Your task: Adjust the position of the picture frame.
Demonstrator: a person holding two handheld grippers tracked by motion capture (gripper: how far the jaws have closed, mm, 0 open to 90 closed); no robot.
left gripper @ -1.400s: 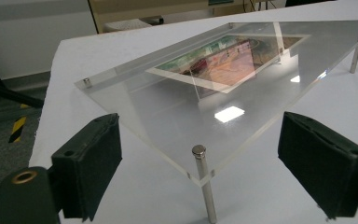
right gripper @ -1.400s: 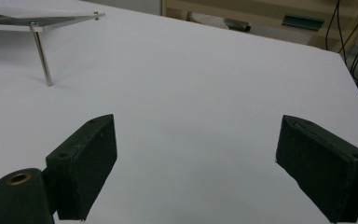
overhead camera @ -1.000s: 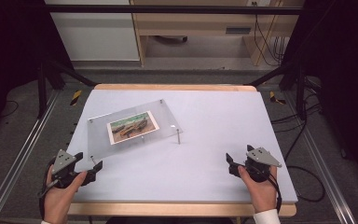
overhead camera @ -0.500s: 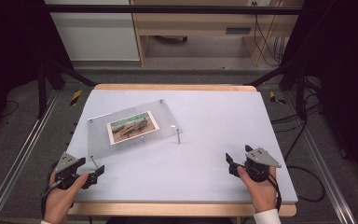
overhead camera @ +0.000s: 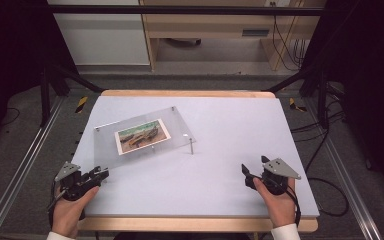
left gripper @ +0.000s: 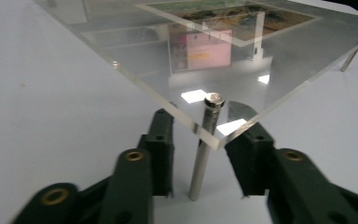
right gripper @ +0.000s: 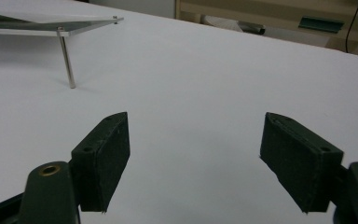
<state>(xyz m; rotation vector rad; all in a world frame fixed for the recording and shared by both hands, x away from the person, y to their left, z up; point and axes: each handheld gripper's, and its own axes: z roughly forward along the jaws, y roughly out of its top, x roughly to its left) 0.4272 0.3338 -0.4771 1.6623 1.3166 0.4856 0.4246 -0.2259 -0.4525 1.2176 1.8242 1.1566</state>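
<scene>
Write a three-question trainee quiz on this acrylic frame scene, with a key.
1. True or false: the picture lies under the clear acrylic plate.
2. What stands between the left gripper jaws?
A. a metal post
B. a pen
C. nothing
3. What is between the jaws of the right gripper?

Key
1. True.
2. A, the metal post at the plate's near corner; the jaws have just been closing around it, and the pads do not yet press on it.
3. Nothing; they stand open over the white table.
</scene>
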